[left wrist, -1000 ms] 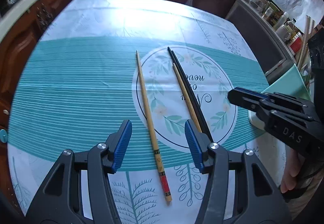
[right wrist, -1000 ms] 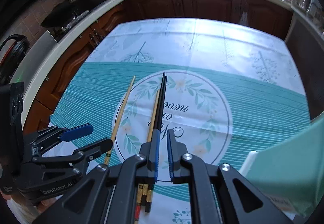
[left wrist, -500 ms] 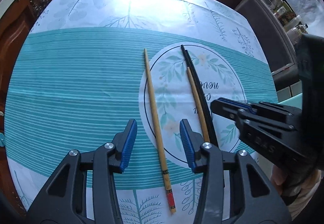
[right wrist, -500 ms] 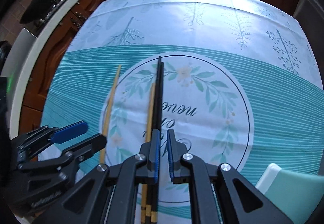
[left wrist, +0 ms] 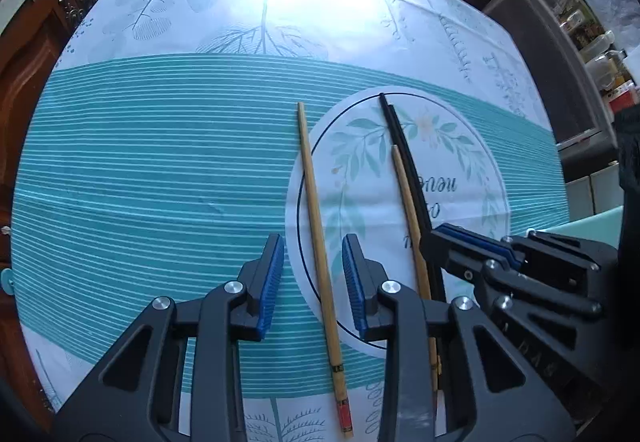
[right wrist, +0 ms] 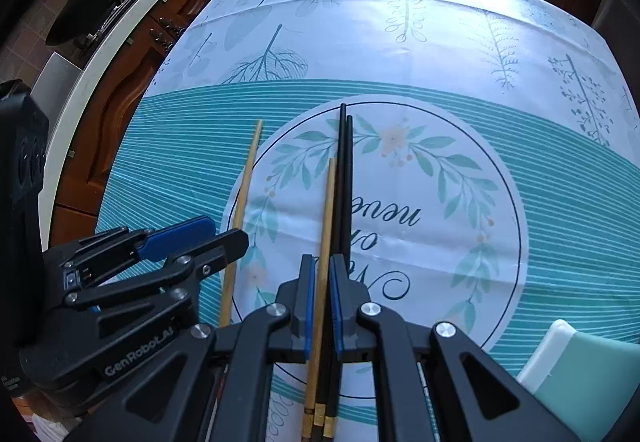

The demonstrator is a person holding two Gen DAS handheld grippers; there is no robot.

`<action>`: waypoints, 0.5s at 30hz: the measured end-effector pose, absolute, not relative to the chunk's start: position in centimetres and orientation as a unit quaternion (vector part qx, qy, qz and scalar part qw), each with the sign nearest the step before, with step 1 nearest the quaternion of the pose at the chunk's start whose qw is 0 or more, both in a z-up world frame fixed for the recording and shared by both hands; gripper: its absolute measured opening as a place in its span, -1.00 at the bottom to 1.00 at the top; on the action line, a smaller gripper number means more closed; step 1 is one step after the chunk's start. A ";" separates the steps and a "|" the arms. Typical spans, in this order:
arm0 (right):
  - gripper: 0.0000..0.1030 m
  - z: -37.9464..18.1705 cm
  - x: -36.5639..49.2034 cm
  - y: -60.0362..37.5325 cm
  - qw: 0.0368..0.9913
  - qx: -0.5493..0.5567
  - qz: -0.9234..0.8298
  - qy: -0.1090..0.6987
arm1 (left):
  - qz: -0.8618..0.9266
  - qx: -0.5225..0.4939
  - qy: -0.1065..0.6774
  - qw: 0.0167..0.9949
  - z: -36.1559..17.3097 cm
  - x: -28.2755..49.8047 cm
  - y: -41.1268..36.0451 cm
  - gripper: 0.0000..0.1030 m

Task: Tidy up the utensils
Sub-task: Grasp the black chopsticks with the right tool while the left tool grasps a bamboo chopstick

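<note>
In the left wrist view, the left gripper [left wrist: 313, 274] is wide open and holds nothing. Its two blue pads stand on both sides of a single bamboo chopstick [left wrist: 318, 238], which lies flat on the tablecloth [left wrist: 160, 170]; the pads do not touch it. To the right, a second bamboo chopstick [left wrist: 406, 194] lies against a pair of black chopsticks [left wrist: 404, 146], and the right gripper [left wrist: 430, 242] comes in over them from the side.

In the right wrist view, the right gripper [right wrist: 320, 282] has only a narrow gap between its fingers. The bamboo chopstick [right wrist: 329, 202] passes through this gap, and the black chopsticks [right wrist: 345, 170] lie just beside, partly under the right finger. I cannot tell if the pads already press the bamboo one. The left gripper [right wrist: 224, 234] is seen at the left, over the lone chopstick [right wrist: 244, 194]. A pale green container [right wrist: 580, 370] stands at the lower right corner.

The risk, I think, is on the right side. Three sticks lie very close together, so the fingers may catch a black one together with the bamboo one, or push the bundle and make it roll. On the left side, the thin stick may slip if the pads close too high over it.
</note>
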State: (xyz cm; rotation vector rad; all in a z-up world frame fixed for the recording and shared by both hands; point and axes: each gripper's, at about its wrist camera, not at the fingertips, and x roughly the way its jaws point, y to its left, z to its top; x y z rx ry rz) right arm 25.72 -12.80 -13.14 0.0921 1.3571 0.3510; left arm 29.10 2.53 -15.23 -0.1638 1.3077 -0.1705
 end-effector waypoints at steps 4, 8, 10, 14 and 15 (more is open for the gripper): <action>-0.86 -13.4 25.6 -12.6 0.758 0.045 0.165 0.629 | -0.067 -0.052 0.608 0.789 -15.3 29.3 1.9 -0.57; -0.86 -13.4 25.6 -12.4 0.757 0.041 0.167 0.631 | -0.059 -0.027 0.609 0.790 -15.3 29.2 1.6 -0.73; -0.86 -13.4 25.6 -12.2 0.755 0.039 0.168 0.632 | -0.059 -0.020 0.611 0.790 -15.4 28.9 1.8 -0.77; -0.86 -13.5 25.6 -11.7 0.755 0.022 0.160 0.636 | -0.055 -0.017 0.615 0.787 -15.5 28.9 1.9 -0.81; -0.86 -13.6 25.7 -11.4 0.754 0.012 0.154 0.639 | -0.054 -0.018 0.616 0.786 -15.5 28.9 2.0 -0.81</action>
